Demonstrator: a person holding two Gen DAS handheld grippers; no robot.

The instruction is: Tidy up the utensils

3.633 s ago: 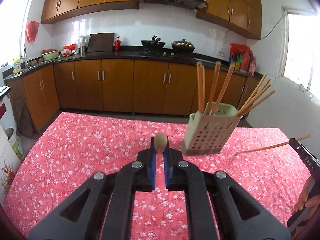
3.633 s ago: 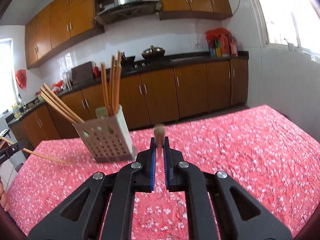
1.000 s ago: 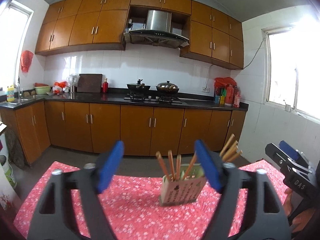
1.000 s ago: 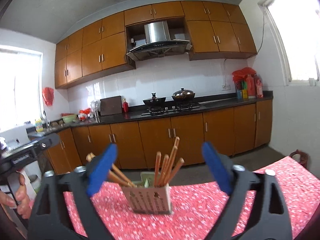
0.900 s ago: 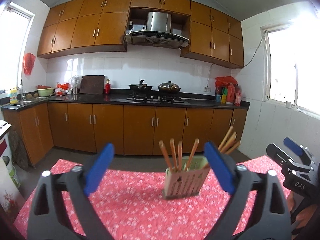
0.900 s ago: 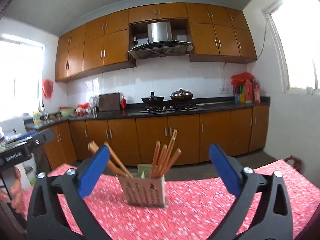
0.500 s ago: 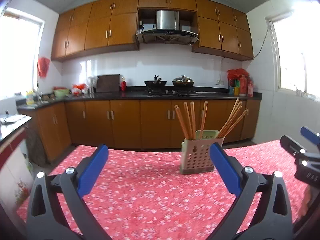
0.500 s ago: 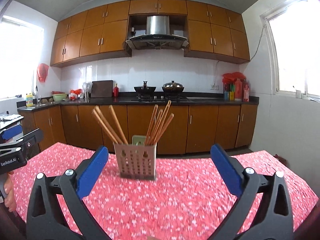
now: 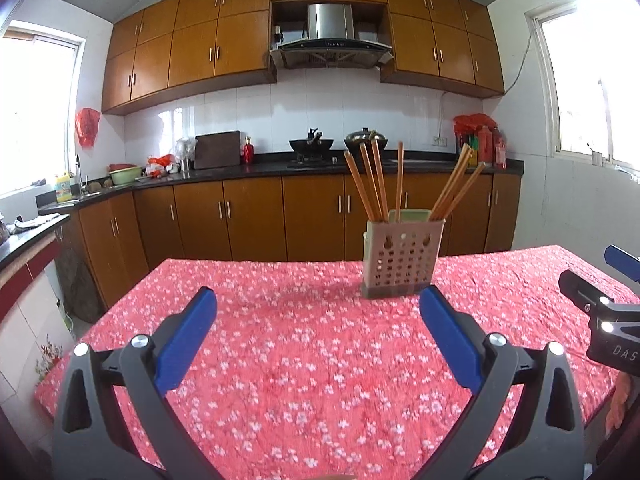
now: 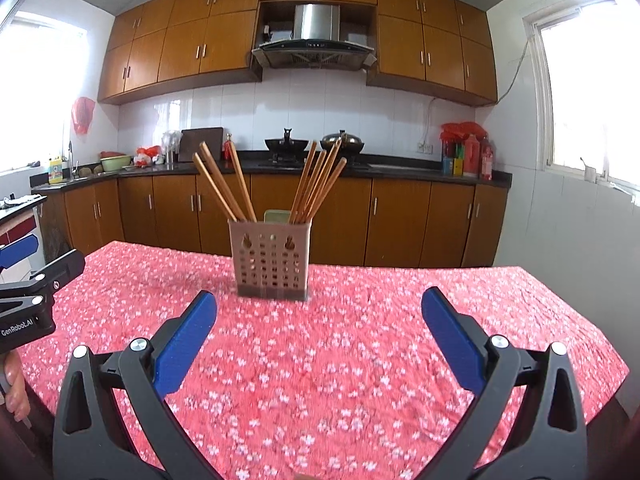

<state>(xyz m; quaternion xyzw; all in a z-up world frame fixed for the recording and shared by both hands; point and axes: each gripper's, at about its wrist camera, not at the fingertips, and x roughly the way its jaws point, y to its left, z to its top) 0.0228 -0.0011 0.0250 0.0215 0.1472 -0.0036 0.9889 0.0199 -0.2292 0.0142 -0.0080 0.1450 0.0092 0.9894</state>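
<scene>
The left gripper point(image 9: 318, 312) is spread wide and holds nothing, poised above the red floral tablecloth point(image 9: 304, 360). The right gripper point(image 10: 318, 312) is likewise wide apart and empty. The perforated utensil holder point(image 10: 270, 258) stands upright on the cloth ahead of both grippers, well apart from them, with wooden chopsticks point(image 10: 316, 178) leaning in two groups inside it, tips fanned outward.

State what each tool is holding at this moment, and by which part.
Nothing. The left tool and right tool both gape wide open and empty; the chopsticks stand in the holder.
</scene>
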